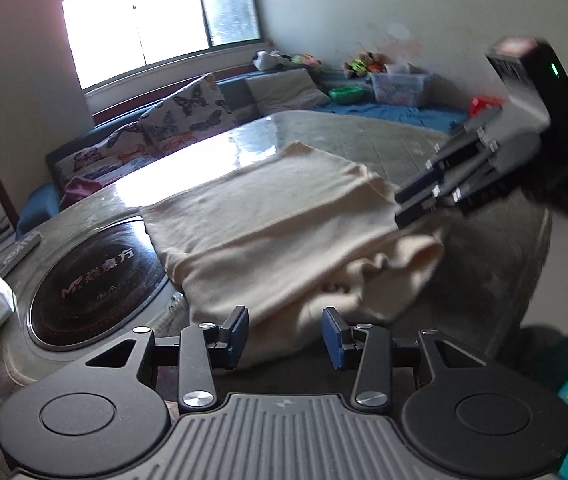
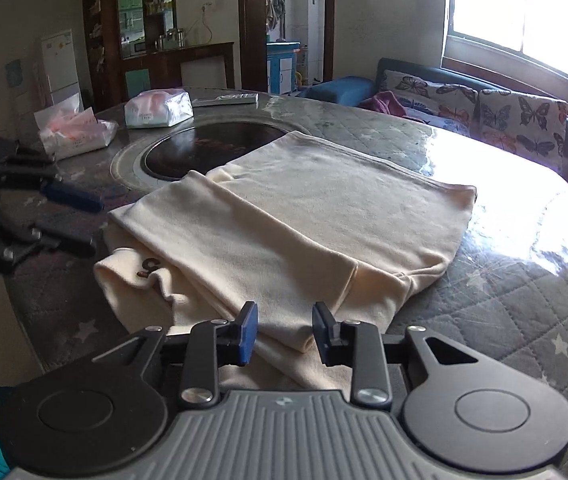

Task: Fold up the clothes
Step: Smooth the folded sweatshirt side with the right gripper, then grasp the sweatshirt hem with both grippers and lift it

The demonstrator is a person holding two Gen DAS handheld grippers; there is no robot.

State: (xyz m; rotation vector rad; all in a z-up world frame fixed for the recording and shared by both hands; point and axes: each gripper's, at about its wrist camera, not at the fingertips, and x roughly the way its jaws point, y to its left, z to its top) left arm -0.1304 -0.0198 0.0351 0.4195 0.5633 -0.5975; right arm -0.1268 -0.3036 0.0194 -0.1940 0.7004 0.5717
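A cream garment (image 1: 267, 224) lies partly folded on the round table, with one layer lapped over another and a sleeve end bunched at its near side. My left gripper (image 1: 286, 334) is open at the cloth's near edge, with nothing pinched between its blue pads. In the right wrist view the garment (image 2: 324, 216) spreads ahead, and my right gripper (image 2: 286, 334) stands open just over its near fold. The right gripper (image 1: 400, 208), blurred, sits at the cloth's right edge. The left gripper (image 2: 73, 220) is open beside the cloth's left side.
The table (image 2: 504, 300) has a quilted grey cover with stars and a black round hob (image 2: 211, 148) set in its middle. Two tissue packs (image 2: 158, 109) and a remote (image 2: 225, 99) lie at the far side. A sofa with butterfly cushions (image 2: 520, 120) runs under the window.
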